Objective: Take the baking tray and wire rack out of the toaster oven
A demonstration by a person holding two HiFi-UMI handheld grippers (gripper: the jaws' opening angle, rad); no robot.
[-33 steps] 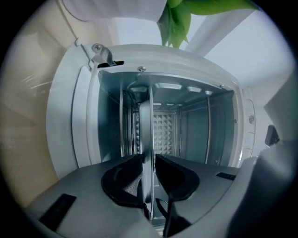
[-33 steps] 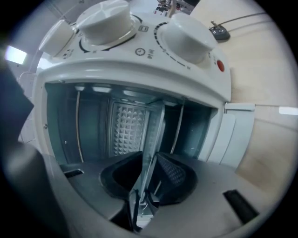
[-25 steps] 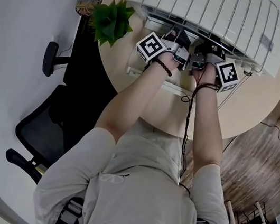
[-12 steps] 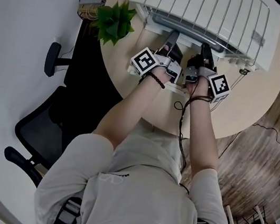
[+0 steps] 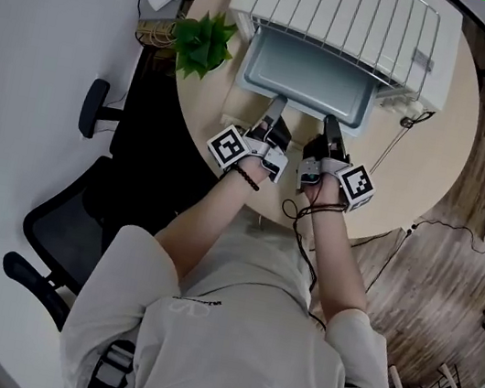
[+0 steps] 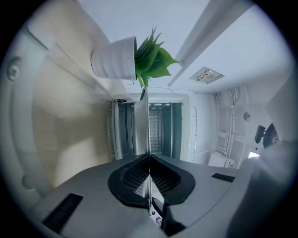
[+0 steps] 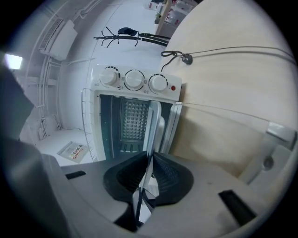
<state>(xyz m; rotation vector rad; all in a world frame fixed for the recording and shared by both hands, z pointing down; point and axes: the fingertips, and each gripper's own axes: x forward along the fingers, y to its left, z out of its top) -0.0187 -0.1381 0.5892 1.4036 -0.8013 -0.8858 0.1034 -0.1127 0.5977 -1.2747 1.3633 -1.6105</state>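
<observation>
The left gripper (image 5: 271,121) was clenched on the near rim of the tray (image 5: 311,78), which jutted from the oven (image 5: 348,17), long axis crosswise. The right gripper (image 5: 326,134), jaws just closing, pinched the same rim (tray straight ahead of both, equally near).

1 toaster oven (image 5: 349,12) w/ 3 knobs (image 7: 134,80) in a row (plus 1 red lamp (image 7: 173,87) beside them). 1 baking tray (image 5: 305,74). 2 tongs: left tongs (image 5: 277,103), right tongs (image 5: 329,122). 1 potted plant (image 5: 204,42). 1 round surface (image 5: 413,172). 1 black office chair (image 5: 79,225). 1 person (image 5: 234,345).
</observation>
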